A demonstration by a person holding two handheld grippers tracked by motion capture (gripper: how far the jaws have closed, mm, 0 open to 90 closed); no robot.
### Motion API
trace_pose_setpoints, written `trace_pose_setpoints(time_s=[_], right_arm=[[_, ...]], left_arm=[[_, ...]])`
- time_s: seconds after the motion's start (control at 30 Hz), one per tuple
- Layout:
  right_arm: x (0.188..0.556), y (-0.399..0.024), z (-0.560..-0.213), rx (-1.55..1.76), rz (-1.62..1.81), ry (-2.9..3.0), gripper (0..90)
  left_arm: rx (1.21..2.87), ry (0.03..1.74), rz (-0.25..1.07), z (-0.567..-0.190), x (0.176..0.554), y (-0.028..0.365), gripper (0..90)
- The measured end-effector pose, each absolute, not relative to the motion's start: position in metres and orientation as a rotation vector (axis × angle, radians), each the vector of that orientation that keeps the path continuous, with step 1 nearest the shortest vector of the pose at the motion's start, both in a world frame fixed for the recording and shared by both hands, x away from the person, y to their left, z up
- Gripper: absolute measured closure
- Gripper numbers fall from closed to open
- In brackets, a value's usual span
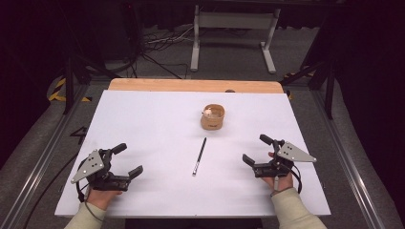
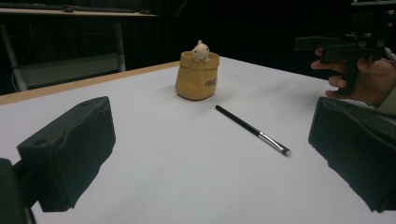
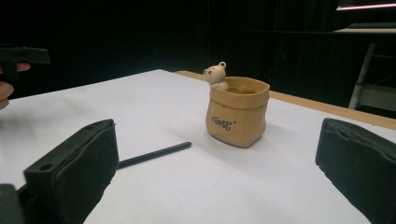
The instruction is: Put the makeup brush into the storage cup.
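White sheeting is covering the tabletop [image 1: 157,124], with a strip of bare wood showing along the far edge. A slim black brush [image 1: 199,156] is lying flat near the middle, between the two grippers and touching neither, its pale tip pointing toward the near edge. Just beyond it, toward the far edge, a tan sack-shaped pot [image 1: 212,118] is standing upright with a small bear figure [image 1: 208,113] peeking over its rim. The left gripper [image 1: 123,160] is resting near the near-left corner and the right gripper [image 1: 258,150] near the near-right corner, both with jaws standing wide apart and nothing between them. From above the pot's lettering is hidden; the right gripper view is showing dark script on its side, too small to read surely, while cutting off the brush's tip behind a jaw. The left gripper view is showing the silver ferrule and bristles, plus the other hand [image 2: 359,77] holding its gripper.
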State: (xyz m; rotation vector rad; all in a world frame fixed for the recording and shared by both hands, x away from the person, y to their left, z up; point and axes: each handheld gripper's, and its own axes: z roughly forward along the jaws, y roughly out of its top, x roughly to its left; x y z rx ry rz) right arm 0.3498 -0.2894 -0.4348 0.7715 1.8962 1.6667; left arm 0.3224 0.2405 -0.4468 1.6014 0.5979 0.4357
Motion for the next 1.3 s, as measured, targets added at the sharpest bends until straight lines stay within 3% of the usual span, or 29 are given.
trace_pose_setpoints(time_s=[0.73, 1.3], right_arm=[[0.351, -0.292, -0.425, 0.815, 1.751, 1.925, 0.3], [0.365, -0.247, -0.407, 0.711, 1.711, 2.046, 0.4]], left_arm=[[1.604, 0.557, 0.405, -0.442, 0.321, 0.234, 0.8], [1.618, 0.572, 0.399, -0.445, 0.325, 0.234, 1.0]])
